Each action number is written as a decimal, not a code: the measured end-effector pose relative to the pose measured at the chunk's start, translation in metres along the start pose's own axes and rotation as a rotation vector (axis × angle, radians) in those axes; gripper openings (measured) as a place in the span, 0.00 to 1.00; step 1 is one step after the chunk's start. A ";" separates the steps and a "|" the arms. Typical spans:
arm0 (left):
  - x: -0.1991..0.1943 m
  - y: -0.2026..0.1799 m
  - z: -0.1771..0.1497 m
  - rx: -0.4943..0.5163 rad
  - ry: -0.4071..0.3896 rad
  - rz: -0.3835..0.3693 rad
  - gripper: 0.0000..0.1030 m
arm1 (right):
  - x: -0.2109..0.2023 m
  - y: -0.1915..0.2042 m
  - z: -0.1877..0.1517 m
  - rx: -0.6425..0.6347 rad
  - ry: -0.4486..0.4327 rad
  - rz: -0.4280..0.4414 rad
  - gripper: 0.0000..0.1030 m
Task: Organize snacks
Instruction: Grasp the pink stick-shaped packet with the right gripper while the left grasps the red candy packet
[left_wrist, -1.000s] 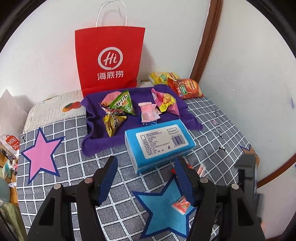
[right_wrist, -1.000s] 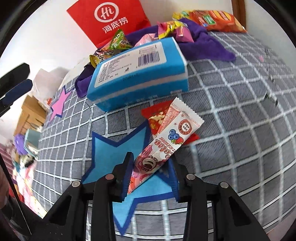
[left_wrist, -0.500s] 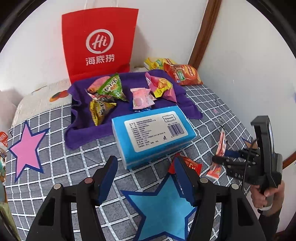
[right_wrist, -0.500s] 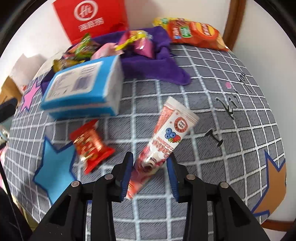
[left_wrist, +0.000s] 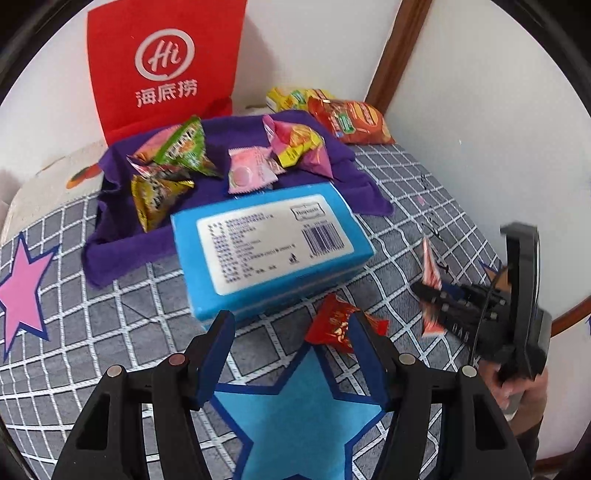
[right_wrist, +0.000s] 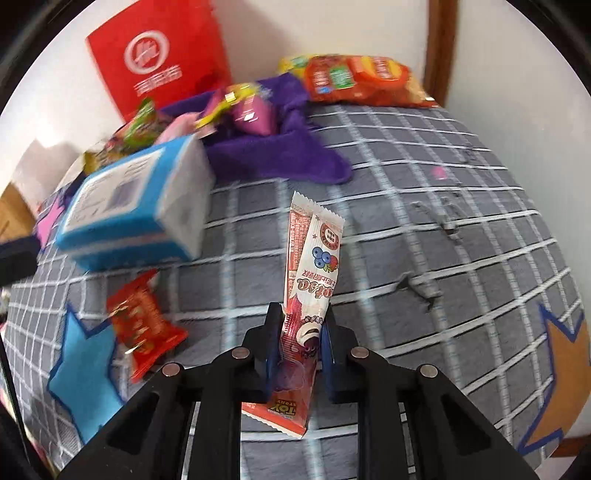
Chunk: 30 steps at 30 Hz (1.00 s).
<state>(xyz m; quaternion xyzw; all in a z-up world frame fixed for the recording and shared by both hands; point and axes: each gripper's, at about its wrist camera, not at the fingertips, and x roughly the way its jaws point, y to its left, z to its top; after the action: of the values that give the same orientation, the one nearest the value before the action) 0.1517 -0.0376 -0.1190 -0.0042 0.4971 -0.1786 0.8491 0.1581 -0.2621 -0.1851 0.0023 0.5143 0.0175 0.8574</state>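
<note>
My right gripper (right_wrist: 301, 317) is shut on a long pink-and-white snack stick (right_wrist: 314, 258), which points away from me above the checked tablecloth (right_wrist: 406, 229). In the left wrist view the same gripper (left_wrist: 428, 295) holds the stick (left_wrist: 430, 266) at the right. My left gripper (left_wrist: 291, 321) stands open low over the table, nothing between its fingers. A small red snack packet (left_wrist: 332, 325) lies just beyond its right fingertip, at the tip of the blue star (left_wrist: 295, 417). Several snack packets lie on the purple cloth (left_wrist: 110, 236).
A blue tissue box (left_wrist: 273, 243) lies close ahead of my left gripper. A red paper bag (left_wrist: 162, 66) stands at the back wall, an orange chip bag (left_wrist: 351, 118) in the corner. A pink star (left_wrist: 22, 280) marks the left, an orange star (right_wrist: 565, 362) the right.
My right gripper carried the snack stick rightward off the blue star and closed tighter on it. My left gripper moved forward and down toward the tissue box and red packet.
</note>
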 end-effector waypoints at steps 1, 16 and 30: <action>0.004 -0.002 -0.001 0.003 0.010 -0.004 0.60 | 0.003 -0.005 0.002 0.011 0.004 -0.012 0.19; 0.054 -0.043 -0.005 0.132 0.122 -0.006 0.60 | 0.007 -0.022 -0.010 -0.053 -0.102 0.034 0.19; 0.089 -0.056 -0.010 0.228 0.193 -0.012 0.75 | 0.008 -0.034 -0.010 -0.071 -0.142 0.071 0.20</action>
<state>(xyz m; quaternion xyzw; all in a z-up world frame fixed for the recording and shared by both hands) 0.1658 -0.1156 -0.1891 0.1066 0.5528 -0.2385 0.7913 0.1540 -0.2958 -0.1981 -0.0086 0.4510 0.0657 0.8901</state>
